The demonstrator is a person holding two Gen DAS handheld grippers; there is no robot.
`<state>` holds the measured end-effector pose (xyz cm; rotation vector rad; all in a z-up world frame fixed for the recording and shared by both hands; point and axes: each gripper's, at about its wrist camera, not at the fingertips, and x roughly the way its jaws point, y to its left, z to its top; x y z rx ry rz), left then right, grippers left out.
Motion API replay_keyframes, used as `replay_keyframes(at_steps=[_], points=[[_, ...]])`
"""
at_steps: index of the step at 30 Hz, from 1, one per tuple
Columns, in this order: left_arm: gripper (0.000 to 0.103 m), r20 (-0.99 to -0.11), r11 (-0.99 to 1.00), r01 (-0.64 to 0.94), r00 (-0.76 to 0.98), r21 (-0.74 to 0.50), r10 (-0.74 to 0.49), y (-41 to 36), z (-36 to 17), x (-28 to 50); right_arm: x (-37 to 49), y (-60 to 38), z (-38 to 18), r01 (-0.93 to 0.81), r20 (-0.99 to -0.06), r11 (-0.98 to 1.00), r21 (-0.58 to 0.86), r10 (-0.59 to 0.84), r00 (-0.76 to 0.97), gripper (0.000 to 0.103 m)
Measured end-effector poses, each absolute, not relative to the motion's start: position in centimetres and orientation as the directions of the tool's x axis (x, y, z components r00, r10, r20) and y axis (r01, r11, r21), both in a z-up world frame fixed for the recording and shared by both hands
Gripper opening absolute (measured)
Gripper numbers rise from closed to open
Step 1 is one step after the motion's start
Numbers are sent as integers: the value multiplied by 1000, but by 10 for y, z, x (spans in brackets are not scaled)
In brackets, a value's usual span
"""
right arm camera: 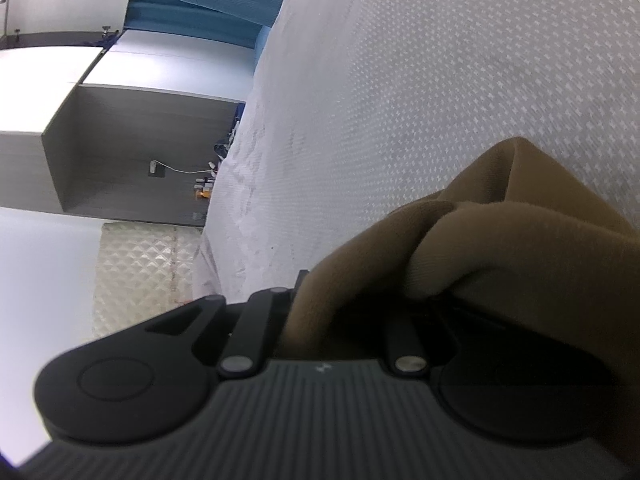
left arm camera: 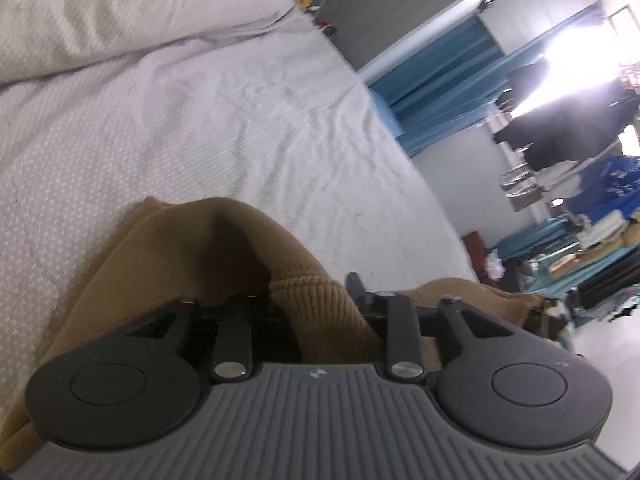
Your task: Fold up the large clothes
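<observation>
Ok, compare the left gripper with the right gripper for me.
Jaws: the left gripper stands with its jaws apart; the right gripper is shut.
Hold: the left gripper only has the sweater's ribbed cuff lying between its jaws; the right gripper pinches a smooth bunched fold of it.
Cover: cloth drapes over much of the right gripper, less over the left gripper.
Shared: both point down at the same brown sweater on the bed.
</observation>
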<state>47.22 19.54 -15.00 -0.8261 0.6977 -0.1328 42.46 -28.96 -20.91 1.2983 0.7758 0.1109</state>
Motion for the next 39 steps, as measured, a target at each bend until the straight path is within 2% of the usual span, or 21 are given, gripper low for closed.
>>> replay_keyframes(at_steps=[1,3,5,8,10,12,13,16,20,22,25,27,31,33,36,39], points=[[49,-505,677,-143,777,-722,-375,197,-144,467,423,-291,-209,343,-444,287,895,493,748,18],[69,-477,675,-124,799,-727,-366,202,-128,454,420,-293,-207,344,-424,247,906,505,752,20],[78,-431,679,-93,833,-729,-348,208,-113,435,416,-296,-203,343,-405,216,914,521,752,24],[78,-368,679,-21,853,-734,-371,210,-97,409,411,-302,-202,332,-356,146,932,545,759,37],[78,-322,681,29,866,-731,-382,206,-91,391,406,-307,-201,308,-290,66,949,562,775,61],[78,-318,698,65,857,-714,-405,195,-85,382,399,-313,-199,272,-211,-23,962,571,793,79],[78,-319,707,82,852,-702,-415,189,-83,379,395,-317,-197,256,-181,-54,965,571,801,84],[78,-343,766,115,845,-633,-410,166,-79,369,379,-329,-185,214,-136,-79,974,550,824,87],[78,-410,885,67,869,-460,-279,141,-82,362,358,-338,-160,141,-167,89,986,545,822,87],[79,-441,925,19,875,-379,-199,137,-89,363,353,-334,-148,111,-204,197,974,553,808,87],[79,-484,945,-42,866,-323,-127,143,-101,373,349,-322,-125,64,-304,436,898,507,806,87],[78,-500,956,-55,860,-289,-102,149,-107,384,353,-308,-110,50,-388,612,790,435,812,87],[78,-543,981,-64,838,-181,-46,152,-114,408,371,-289,-102,46,-478,805,592,305,824,87],[79,-576,984,-37,814,-175,-72,153,-118,423,382,-282,-105,55,-520,864,500,249,817,85],[78,-605,972,3,782,-234,-148,158,-127,439,399,-272,-109,35,-557,931,363,187,809,85],[79,-637,961,81,733,-266,-238,157,-140,448,409,-265,-121,20,-592,952,306,174,787,87]])
